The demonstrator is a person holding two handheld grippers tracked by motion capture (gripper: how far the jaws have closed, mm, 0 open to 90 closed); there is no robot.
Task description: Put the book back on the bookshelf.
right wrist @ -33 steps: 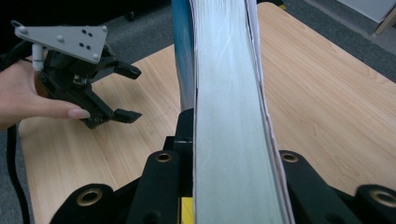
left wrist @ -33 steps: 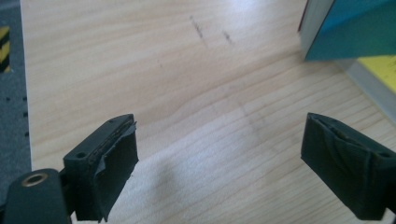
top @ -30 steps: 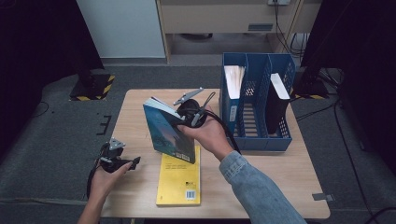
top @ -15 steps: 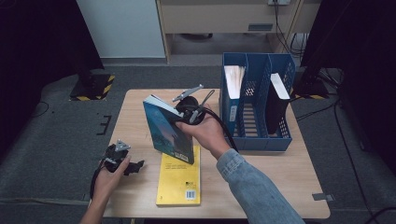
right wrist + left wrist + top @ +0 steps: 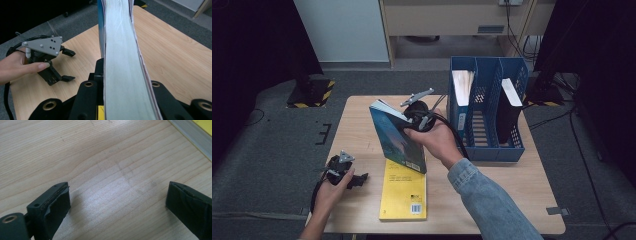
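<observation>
A blue-covered book (image 5: 398, 139) stands upright and tilted above the table, with my right gripper (image 5: 408, 121) shut on its upper edge. In the right gripper view its white page edge (image 5: 122, 60) runs up between the jaws of my right gripper (image 5: 125, 100). Under it a yellow book (image 5: 405, 192) lies flat near the table's front edge. My left gripper (image 5: 348, 175) rests open on the table at the front left, nothing between its fingers (image 5: 53, 203). It shows with its grey plate in the right gripper view as well, left gripper (image 5: 70, 65).
A blue three-slot file rack (image 5: 488, 146) stands at the table's right, with white papers (image 5: 462, 82) in its left slot and a dark binder (image 5: 507, 107) in its right slot. A corner of the yellow book (image 5: 207, 123) lies beyond the left gripper.
My left gripper has slid a little to the right along the table. The right gripper and the blue book have hardly moved.
</observation>
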